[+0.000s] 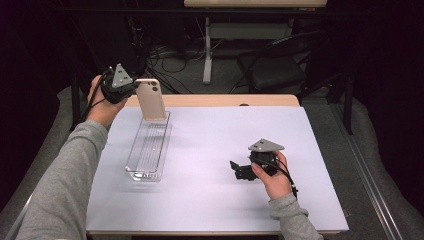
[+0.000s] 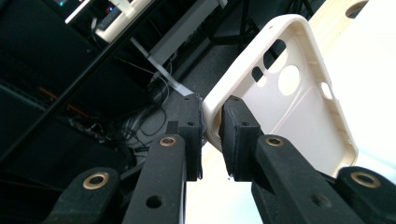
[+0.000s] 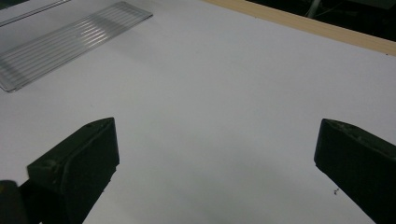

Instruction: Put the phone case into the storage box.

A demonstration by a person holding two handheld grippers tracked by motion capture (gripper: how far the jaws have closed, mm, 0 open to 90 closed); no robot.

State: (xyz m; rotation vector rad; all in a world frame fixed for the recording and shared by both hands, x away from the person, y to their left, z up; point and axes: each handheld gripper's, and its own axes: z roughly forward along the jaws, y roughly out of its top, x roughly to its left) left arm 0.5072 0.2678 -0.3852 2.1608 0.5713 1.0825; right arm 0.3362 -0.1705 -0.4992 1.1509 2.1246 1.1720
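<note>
A cream phone case [image 1: 150,100] hangs upright over the far end of a clear ribbed plastic tray [image 1: 147,147]. My left gripper [image 1: 135,86] is shut on the case's side rim, held up at the table's far left. In the left gripper view the two pads pinch the rim of the case [image 2: 299,107], whose hollow inside and camera cut-outs face the camera; the left gripper [image 2: 211,135] is tilted. My right gripper [image 1: 236,170] rests low at the table's right middle, open, with nothing between its jaws. In its own view the right gripper [image 3: 215,149] spans bare white tabletop.
The white tabletop [image 1: 215,140] has a wooden far edge [image 1: 215,100]. The clear tray [image 3: 70,42] lies far off at the upper left of the right gripper view. Behind the table stand a chair [image 1: 277,70], cables and a desk leg on the floor.
</note>
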